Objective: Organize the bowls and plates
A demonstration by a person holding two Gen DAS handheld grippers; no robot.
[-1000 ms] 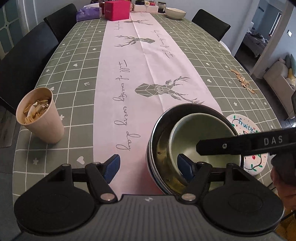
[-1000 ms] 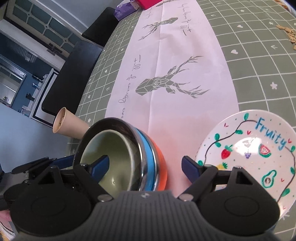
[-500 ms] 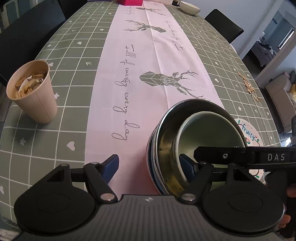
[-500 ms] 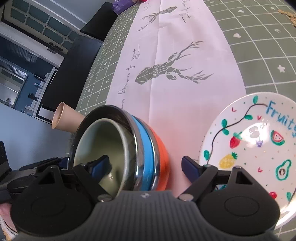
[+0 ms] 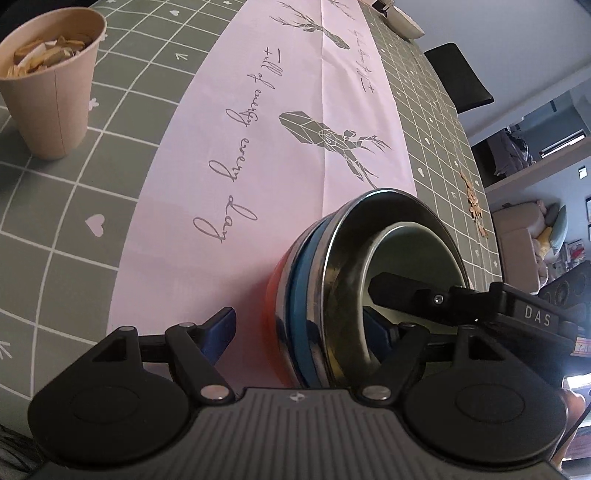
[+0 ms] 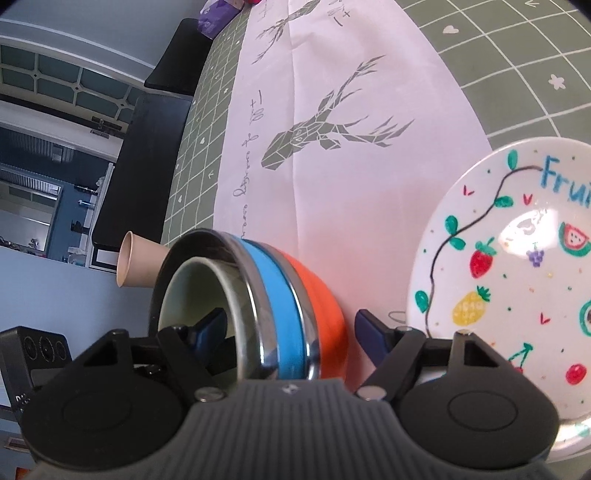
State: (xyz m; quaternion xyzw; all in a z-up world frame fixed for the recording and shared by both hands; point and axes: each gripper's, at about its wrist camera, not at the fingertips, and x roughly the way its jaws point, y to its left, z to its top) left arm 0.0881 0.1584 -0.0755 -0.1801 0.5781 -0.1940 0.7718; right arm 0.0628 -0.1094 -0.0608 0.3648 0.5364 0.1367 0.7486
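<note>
A nested stack stands on the pink runner: an orange bowl [image 5: 280,295] [image 6: 321,302] at the bottom, a steel bowl with a blue band [image 5: 332,258] [image 6: 273,295] in it, and a pale green bowl [image 5: 413,251] [image 6: 192,295] innermost. My left gripper [image 5: 299,328] is open and straddles the near wall, one finger outside and one inside. From the other side my right gripper [image 6: 290,330] straddles the wall too. Its jaws are closing, with a small gap left at the outer pad. A white fruit-patterned plate [image 6: 517,277] lies just right of the stack.
A paper cup [image 5: 51,85] [image 6: 136,264] filled with wood pieces stands to the left on the green checked cloth. Wooden chips [image 5: 474,206] lie scattered near the right table edge. A white bowl [image 5: 402,22] sits at the far end, and black chairs flank the table.
The left gripper has sunk and rolled, so the stack's orange and blue side now shows. The right gripper's fingers have drawn closer together around the stack wall.
</note>
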